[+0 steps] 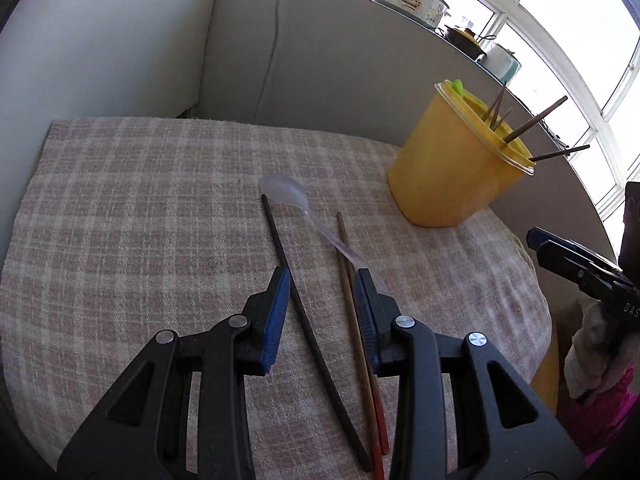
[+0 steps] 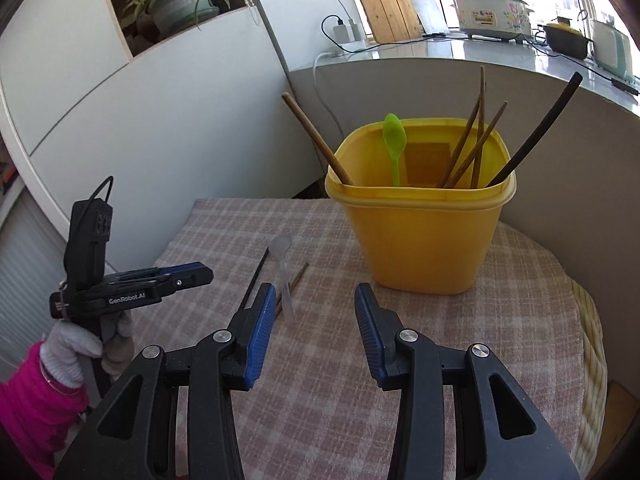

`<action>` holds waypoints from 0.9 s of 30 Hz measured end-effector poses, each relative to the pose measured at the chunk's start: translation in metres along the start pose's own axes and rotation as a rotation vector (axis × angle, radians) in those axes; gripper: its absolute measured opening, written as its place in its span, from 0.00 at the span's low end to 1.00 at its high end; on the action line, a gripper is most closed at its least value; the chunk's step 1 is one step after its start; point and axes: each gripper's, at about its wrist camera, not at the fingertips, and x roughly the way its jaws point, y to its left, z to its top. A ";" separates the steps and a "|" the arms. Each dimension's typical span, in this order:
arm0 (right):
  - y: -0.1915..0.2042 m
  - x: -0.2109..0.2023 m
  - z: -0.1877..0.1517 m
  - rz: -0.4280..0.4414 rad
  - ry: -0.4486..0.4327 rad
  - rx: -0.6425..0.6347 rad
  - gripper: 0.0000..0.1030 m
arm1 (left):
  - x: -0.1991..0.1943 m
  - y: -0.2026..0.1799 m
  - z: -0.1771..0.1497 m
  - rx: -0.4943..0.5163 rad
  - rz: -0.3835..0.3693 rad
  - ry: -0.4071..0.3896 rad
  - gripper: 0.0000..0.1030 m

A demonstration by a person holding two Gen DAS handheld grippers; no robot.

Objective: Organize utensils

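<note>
Because the black chopstick (image 1: 308, 332) lies on the checked cloth (image 1: 140, 220) with its long axis running away from the left gripper (image 1: 322, 280), it passes between the parted, empty jaws. Beside it lie a brown chopstick (image 1: 352, 292) and a clear spoon (image 1: 304, 208). The yellow container (image 1: 452, 168) stands farther right. The right gripper (image 2: 316, 296) (also parted and empty) is farther off, so the left seems nearer.

Yellow container (image 2: 420, 236) beyond empty, parted right claw (image 2: 315, 300)

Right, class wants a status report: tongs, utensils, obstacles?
Both tongs open, empty: left, right. Black chopstick, clear spoon, brown chopstick on cloth. Yellow container unobstructed.
</note>
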 end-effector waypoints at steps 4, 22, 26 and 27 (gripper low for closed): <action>0.013 0.014 -0.001 0.000 0.039 -0.048 0.38 | 0.017 -0.003 -0.004 0.011 0.021 0.033 0.31; 0.041 0.046 0.024 0.009 0.148 -0.131 0.38 | 0.075 -0.011 0.003 0.079 0.144 0.087 0.22; 0.053 0.057 0.034 0.033 0.188 -0.148 0.38 | 0.072 0.000 0.003 0.047 0.123 0.086 0.15; 0.055 0.061 0.037 0.035 0.198 -0.151 0.38 | 0.070 0.004 0.003 0.037 0.117 0.086 0.15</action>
